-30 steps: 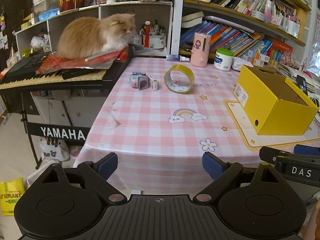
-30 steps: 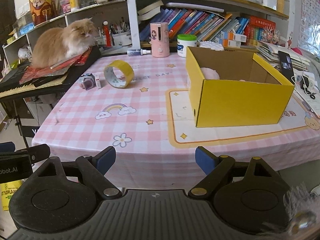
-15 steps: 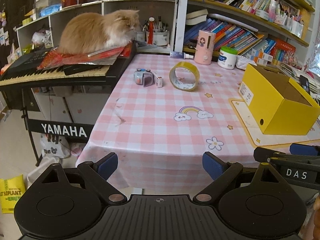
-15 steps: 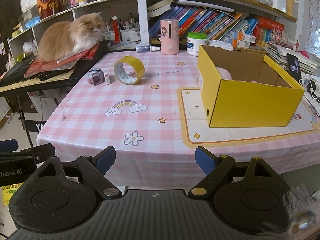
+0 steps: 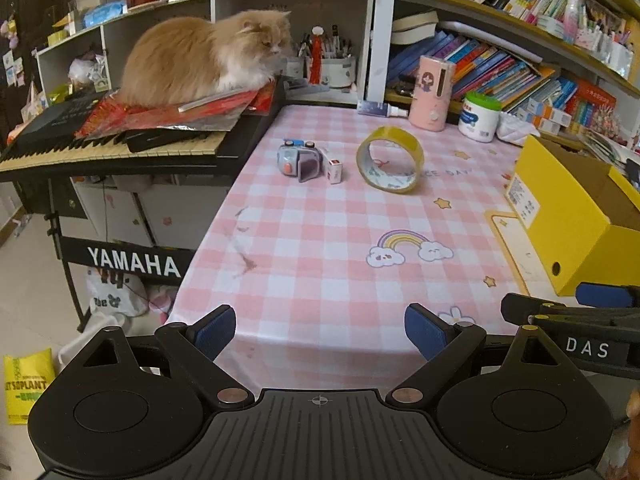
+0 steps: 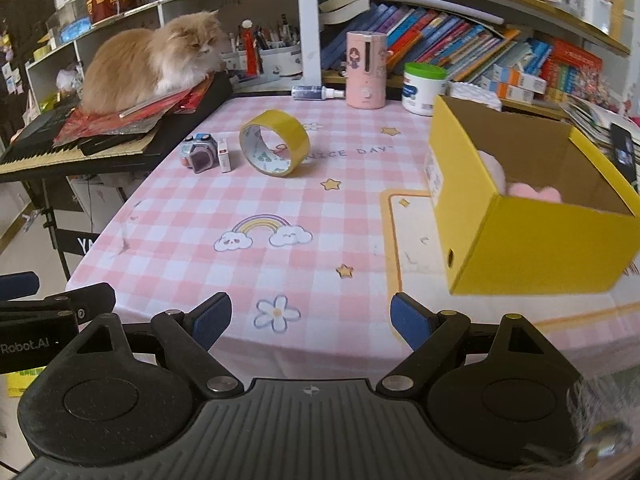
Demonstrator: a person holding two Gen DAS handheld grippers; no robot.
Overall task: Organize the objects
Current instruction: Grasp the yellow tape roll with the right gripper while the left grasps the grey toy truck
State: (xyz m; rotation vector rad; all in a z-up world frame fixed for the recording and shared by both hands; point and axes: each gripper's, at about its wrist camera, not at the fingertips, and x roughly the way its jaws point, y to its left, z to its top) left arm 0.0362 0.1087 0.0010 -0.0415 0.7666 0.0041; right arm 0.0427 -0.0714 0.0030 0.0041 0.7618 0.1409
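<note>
Two sets of tongs hang over the near edge of the desk (image 5: 320, 264), which is covered by a pink checked cloth. The left tongs (image 5: 320, 326) stand wide apart with nothing between their blue pads, and the right tongs (image 6: 311, 318) are the same: spread wide and empty. Each shows at the edge of the other's view.

Three loose things lie together toward the far left part of the desk. One is a yellow tape roll (image 5: 390, 165), standing on its edge with its hole facing the cameras. Just beside it, to the left, lies one small white box (image 5: 334, 168), and touching or nearly touching that sits one small grey and blue toy (image 5: 299, 159).

One yellow cardboard box (image 6: 536, 236) stands open on the right side of the desk, on a cream mat with an orange border. Something pink and soft (image 6: 534, 193) shows inside it; what it is cannot be told.

Along the back edge of the desk stand one pink cylinder (image 6: 366, 70), one white tub with a green lid (image 6: 423, 88) and one small spray bottle (image 6: 316, 92) lying on its side.

One orange cat (image 5: 204, 64) sits on red papers atop one keyboard (image 5: 112, 148) to the left of the desk. Bookshelves (image 6: 460, 48) fill the wall behind.
</note>
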